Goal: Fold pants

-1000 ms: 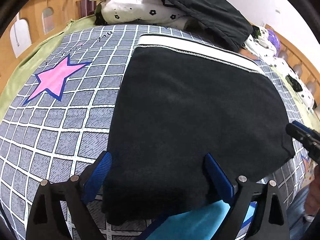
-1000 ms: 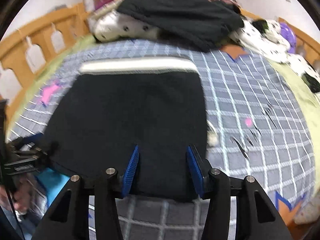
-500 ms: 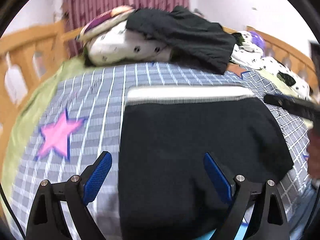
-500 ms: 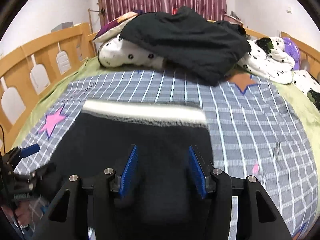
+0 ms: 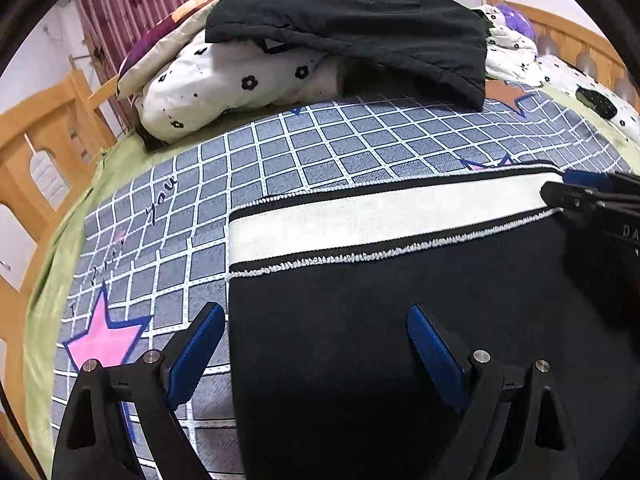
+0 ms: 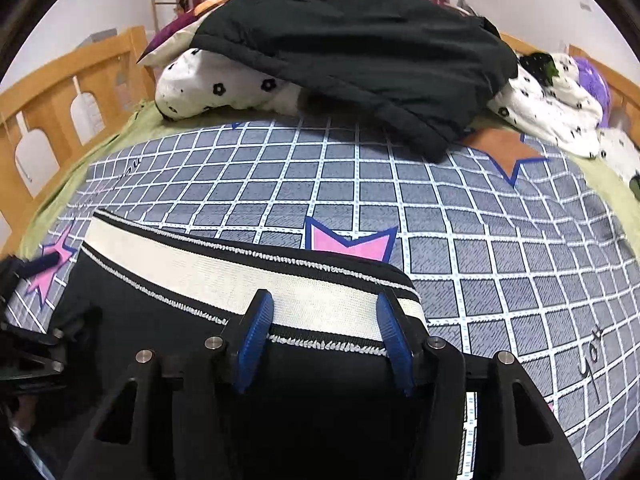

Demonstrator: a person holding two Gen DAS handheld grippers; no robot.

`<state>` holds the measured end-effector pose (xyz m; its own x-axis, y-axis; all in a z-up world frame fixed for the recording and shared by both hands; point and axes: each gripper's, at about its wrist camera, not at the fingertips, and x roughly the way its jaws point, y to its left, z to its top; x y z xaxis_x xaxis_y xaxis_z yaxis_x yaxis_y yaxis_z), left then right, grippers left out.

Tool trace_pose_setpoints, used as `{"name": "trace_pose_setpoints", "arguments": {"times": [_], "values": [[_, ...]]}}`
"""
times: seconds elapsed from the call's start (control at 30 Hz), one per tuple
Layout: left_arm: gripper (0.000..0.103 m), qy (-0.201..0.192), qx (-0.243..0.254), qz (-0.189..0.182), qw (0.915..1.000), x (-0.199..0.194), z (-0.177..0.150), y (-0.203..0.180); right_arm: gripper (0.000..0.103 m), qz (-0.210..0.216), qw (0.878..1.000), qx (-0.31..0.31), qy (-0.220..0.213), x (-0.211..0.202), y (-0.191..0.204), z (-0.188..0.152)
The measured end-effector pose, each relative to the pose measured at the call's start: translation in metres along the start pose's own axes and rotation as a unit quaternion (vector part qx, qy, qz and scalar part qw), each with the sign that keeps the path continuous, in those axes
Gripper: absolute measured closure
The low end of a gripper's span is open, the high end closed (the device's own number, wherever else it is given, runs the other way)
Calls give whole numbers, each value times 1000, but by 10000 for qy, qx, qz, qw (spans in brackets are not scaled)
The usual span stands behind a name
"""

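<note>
The black pants lie folded flat on the bed, their white waistband at the far edge. My left gripper is open and empty, its blue pads straddling the pants' left edge just above the cloth. My right gripper is open over the right end of the waistband, pads either side of it, holding nothing. The right gripper also shows at the right edge of the left wrist view; the left gripper shows at the left edge of the right wrist view.
The bed has a grey checked sheet with pink stars. A pile of black clothing on white flowered bedding lies at the head. Wooden rails line the left side and far right.
Both grippers have moved forward over the pants toward the waistband, which now sits much closer. Both stay open and empty.
</note>
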<state>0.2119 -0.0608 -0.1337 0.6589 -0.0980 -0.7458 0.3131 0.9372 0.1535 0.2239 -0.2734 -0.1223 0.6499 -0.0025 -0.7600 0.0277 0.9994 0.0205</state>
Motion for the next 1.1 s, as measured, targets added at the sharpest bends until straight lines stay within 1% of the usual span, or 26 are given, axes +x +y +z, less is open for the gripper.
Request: {"name": "trace_pose_setpoints", "arguments": {"times": [0.13, 0.27, 0.33, 0.37, 0.53, 0.6, 0.77, 0.9, 1.1], "values": [[10, -122, 87, 92, 9998, -4, 4, -4, 51, -60, 10000, -60, -41, -4, 1, 4], [10, -250, 70, 235, 9994, -1, 12, -3, 50, 7, 10000, -67, -3, 0, 0, 3], [10, -159, 73, 238, 9996, 9, 12, -2, 50, 6, 10000, -86, -38, 1, 0, 3], [10, -76, 54, 169, 9998, 15, 10, -2, 48, -21, 9999, -117, -67, 1, 1, 2], [7, 42, -292, -147, 9995, 24, 7, 8, 46, -36, 9997, -216, -86, 1, 4, 0], [3, 130, -458, -253, 9985, 28, 6, 13, 46, -5, 9998, -203, -81, 1, 3, 0], [2, 247, -703, -467, 9961, 34, 4, 19, 45, 30, 9997, -220, -74, 1, 2, 0], [2, 311, -756, -463, 9956, 33, 3, 17, 45, -7, 9997, -234, -50, 1, 4, 0], [2, 535, -859, -480, 9937, 27, -5, 13, 45, -76, 9993, -370, 47, -2, 7, -1]]}}
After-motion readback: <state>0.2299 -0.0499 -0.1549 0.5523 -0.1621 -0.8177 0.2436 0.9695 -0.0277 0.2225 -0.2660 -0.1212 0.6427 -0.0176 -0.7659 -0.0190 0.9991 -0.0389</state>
